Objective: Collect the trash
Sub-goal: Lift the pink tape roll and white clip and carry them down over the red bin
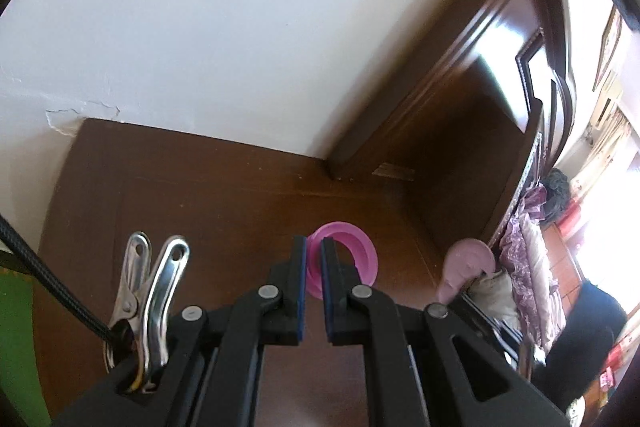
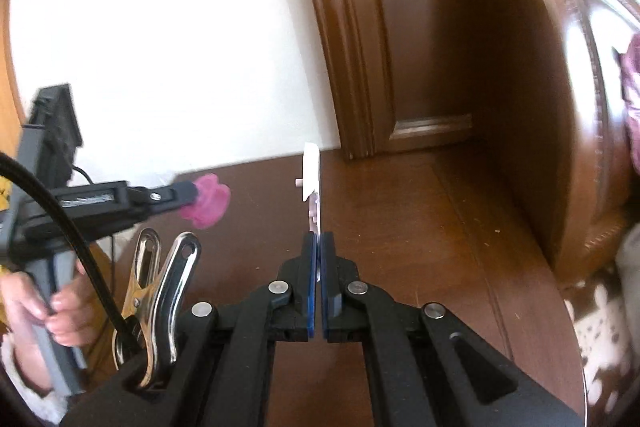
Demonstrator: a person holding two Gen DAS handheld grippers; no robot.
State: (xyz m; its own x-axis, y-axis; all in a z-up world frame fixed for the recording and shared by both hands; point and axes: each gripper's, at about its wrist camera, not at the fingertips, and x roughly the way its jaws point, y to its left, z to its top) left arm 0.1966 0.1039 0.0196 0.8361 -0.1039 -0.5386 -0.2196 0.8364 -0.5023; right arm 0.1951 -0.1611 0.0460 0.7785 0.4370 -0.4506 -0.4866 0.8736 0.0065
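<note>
My left gripper (image 1: 314,247) is shut on the rim of a small bright pink plastic cup (image 1: 356,255), held above the dark wooden top (image 1: 200,195). The right wrist view shows that gripper (image 2: 192,193) from the side at the left, the pink cup (image 2: 206,203) at its tip and a hand (image 2: 60,311) on its handle. My right gripper (image 2: 319,239) is shut on a thin white flat piece (image 2: 311,171) seen edge-on, standing up from the pads. A pale pink flat shape (image 1: 468,263) at the right of the left wrist view looks like that same piece.
A white wall (image 1: 240,47) runs behind the wooden top. Dark wooden furniture (image 2: 540,107) and a door frame (image 2: 348,47) close the right side. Purple bedding (image 1: 528,247) lies beyond. Metal clips (image 1: 152,291) hang on both gripper bodies.
</note>
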